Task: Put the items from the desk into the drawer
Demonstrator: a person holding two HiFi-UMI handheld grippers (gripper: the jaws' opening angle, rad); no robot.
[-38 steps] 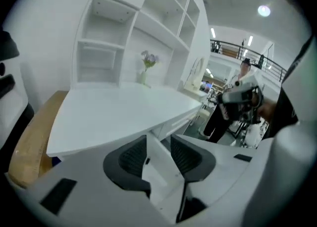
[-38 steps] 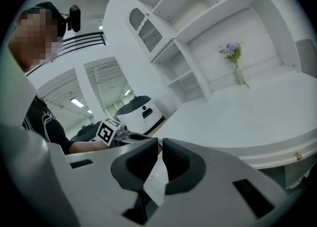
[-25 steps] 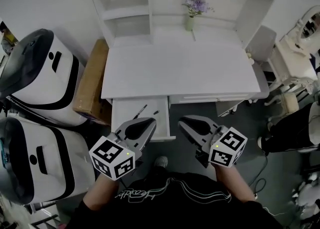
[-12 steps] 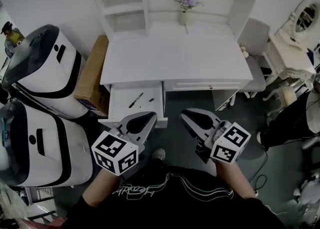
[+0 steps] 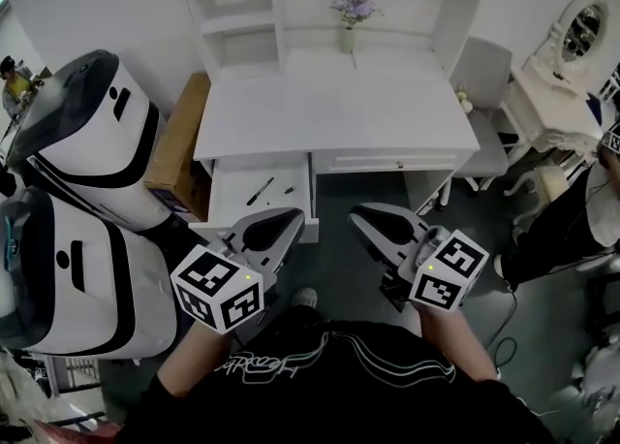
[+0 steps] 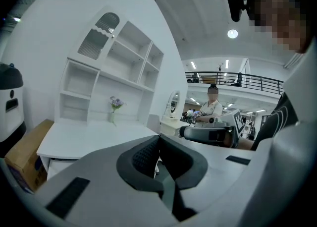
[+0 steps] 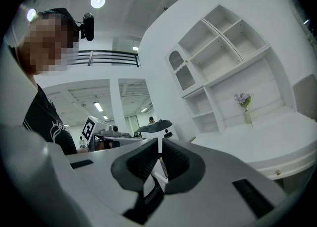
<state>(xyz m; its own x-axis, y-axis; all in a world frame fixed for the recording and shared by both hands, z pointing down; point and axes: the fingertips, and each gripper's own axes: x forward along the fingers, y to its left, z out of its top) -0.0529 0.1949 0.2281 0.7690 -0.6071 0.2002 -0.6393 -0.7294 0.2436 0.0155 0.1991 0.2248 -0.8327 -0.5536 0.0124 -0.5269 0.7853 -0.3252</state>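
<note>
The white desk [image 5: 334, 117] has a bare top; only a vase of purple flowers [image 5: 349, 20] stands at its back. Its left drawer [image 5: 231, 214] is pulled out. A dark pen [image 5: 260, 191] and a small dark item [image 5: 289, 190] lie inside. My left gripper [image 5: 291, 217] is shut and empty, its tip just over the drawer's front right corner. My right gripper [image 5: 360, 214] is shut and empty too, over the floor in front of the desk. In the left gripper view the jaws [image 6: 158, 139] meet, and in the right gripper view the jaws [image 7: 160, 144] meet.
Two large white machines with dark trim [image 5: 87, 142] [image 5: 68, 287] stand left of the desk, with a cardboard box [image 5: 179, 146] between them and it. A grey chair [image 5: 480, 74] and a white vanity with a mirror [image 5: 572, 54] are at the right.
The view has drawn back from the desk, so more of the open drawer and the pen in it shows. Both grippers stay shut and held low in front of the body.
</note>
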